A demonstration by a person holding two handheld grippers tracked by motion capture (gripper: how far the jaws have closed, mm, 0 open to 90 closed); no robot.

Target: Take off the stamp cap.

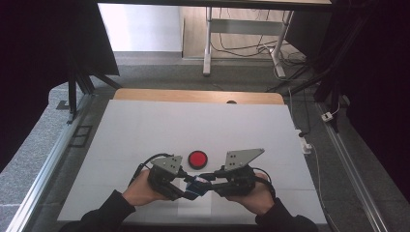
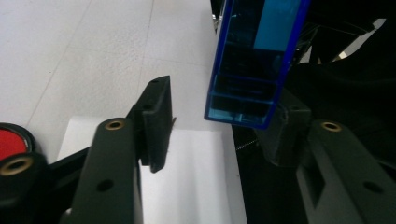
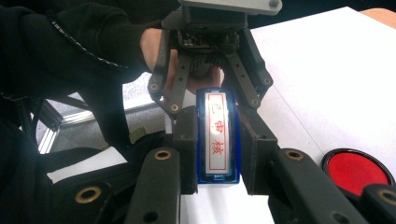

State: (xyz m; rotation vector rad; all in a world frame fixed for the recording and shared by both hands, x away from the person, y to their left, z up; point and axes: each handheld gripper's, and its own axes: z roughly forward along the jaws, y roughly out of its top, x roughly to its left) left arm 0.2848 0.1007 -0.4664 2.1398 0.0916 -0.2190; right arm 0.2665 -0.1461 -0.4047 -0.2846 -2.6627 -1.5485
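A blue translucent stamp (image 3: 217, 135) with a white label of red characters is held level between the two hands, just above the white table cover (image 1: 145, 130). My right gripper (image 3: 218, 119) is shut on its sides. My left gripper (image 2: 223, 98) faces it from the other end with the stamp (image 2: 252, 60) between its jaws. The left pad stands clear of the stamp, and the right jaw lies close behind it. In the high view the left gripper (image 1: 186, 186) and right gripper (image 1: 205, 181) meet at the stamp (image 1: 196, 183) near the front edge.
A round red ink pad (image 1: 197, 158) in a black rim lies just beyond the grippers. A small white paper (image 1: 193, 208) lies under them. Metal rails run along both table sides. Desk legs and cables stand on the floor beyond the far wooden edge (image 1: 193, 95).
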